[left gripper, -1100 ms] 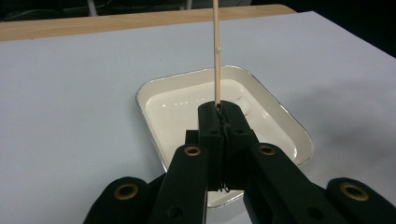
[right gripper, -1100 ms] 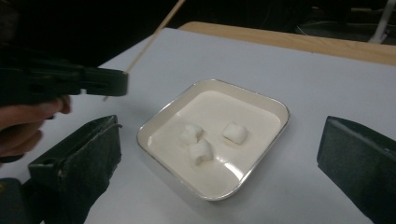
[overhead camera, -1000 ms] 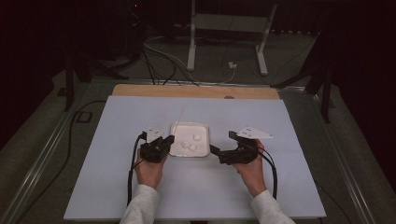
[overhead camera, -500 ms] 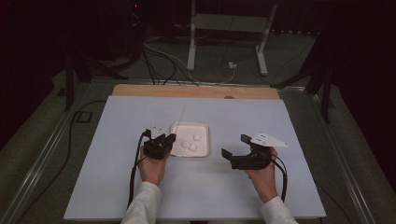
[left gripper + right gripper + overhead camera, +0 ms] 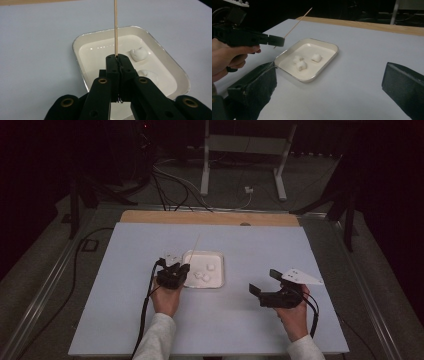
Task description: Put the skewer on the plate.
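Skewer (image 5: pixel 115 27), thin and wooden, clamped at its lower end between the closed fingers of the left gripper (image 5: pixel 117 58). It rises from the fingertips in one straight line. In the right gripper view it slants up and away from the tray (image 5: pixel 325 67), its free tip over the counter (image 5: pixel 367 57) beyond the tray's far-left side.

Landmark: the tray, white and shallow with rounded corners and a bright metal rim, lying flat on the pale counter.

Left gripper sits at the tray's left near corner in the high view (image 5: pixel 173 272). Its fingers are pressed together, with nothing but the skewer between them. Seen along them, the fingertips stand over the tray's near edge.

Three marshmallows (image 5: pixel 301 65), small white lumps, lie inside the tray. Two touch or nearly touch each other, toward the near side. The third (image 5: pixel 316 57) lies a little apart from that pair. None touches the skewer.

Right gripper (image 5: pixel 264 282) is held well to the right of the tray, over bare counter. Its fingers (image 5: pixel 257 87) stand wide apart and hold nothing; in its own view the tray shows between and beyond them.

A wooden strip (image 5: pixel 210 217) runs along the counter's far edge, well beyond the tray.
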`<state>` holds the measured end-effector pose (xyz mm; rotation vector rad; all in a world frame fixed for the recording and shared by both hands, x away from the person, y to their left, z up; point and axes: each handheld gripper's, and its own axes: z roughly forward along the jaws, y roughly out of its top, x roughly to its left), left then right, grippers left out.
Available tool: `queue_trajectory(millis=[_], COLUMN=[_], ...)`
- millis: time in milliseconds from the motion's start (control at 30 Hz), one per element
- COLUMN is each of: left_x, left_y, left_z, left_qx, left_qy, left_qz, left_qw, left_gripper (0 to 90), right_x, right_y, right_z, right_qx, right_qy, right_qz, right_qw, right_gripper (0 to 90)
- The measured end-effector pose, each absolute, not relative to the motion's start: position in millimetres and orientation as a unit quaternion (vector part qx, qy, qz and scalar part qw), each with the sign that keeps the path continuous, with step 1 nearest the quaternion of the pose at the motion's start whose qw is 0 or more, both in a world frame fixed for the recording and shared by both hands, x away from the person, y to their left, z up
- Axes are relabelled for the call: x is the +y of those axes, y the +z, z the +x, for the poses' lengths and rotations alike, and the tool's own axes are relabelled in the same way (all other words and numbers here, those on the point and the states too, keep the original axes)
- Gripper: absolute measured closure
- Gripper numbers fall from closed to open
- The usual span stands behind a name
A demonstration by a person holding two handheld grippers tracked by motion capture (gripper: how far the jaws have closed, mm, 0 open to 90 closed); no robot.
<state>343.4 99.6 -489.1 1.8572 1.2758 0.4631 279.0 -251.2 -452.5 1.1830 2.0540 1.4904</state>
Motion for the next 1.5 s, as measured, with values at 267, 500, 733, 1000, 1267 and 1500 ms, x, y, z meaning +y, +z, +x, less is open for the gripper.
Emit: queue_trajectory(millis=[267,500,733,1000,1267,1500], left_x=[94,87,84,82,81,86], left_y=[-497,-504,-509,-515,-518,-515], left_z=[348,351,353,356,355,352], left_qx=[0.513,0.516,0.526,0.546,0.55,0.545], left_qy=[0.178,0.173,0.17,0.164,0.159,0.156], left_qz=[0.741,0.746,0.75,0.748,0.746,0.743], left_qw=[0.395,0.383,0.363,0.34,0.34,0.357], left_gripper=[89.8,89.6,89.6,89.0,88.2,65.2], right_x=[-266,-272,-277,-286,-291,-296], right_y=[-454,-457,-456,-454,-454,-455], right_z=[272,267,261,257,253,250], right_qx=[0.716,0.716,0.712,0.704,0.701,0.699], right_qy=[0.525,0.523,0.527,0.531,0.533,0.532], right_qz=[0.426,0.428,0.427,0.434,0.436,0.438], right_qw=[0.174,0.176,0.181,0.184,0.187,0.188], right_gripper=[0.0,0.0,0.0,0.0,0.0,0.0])
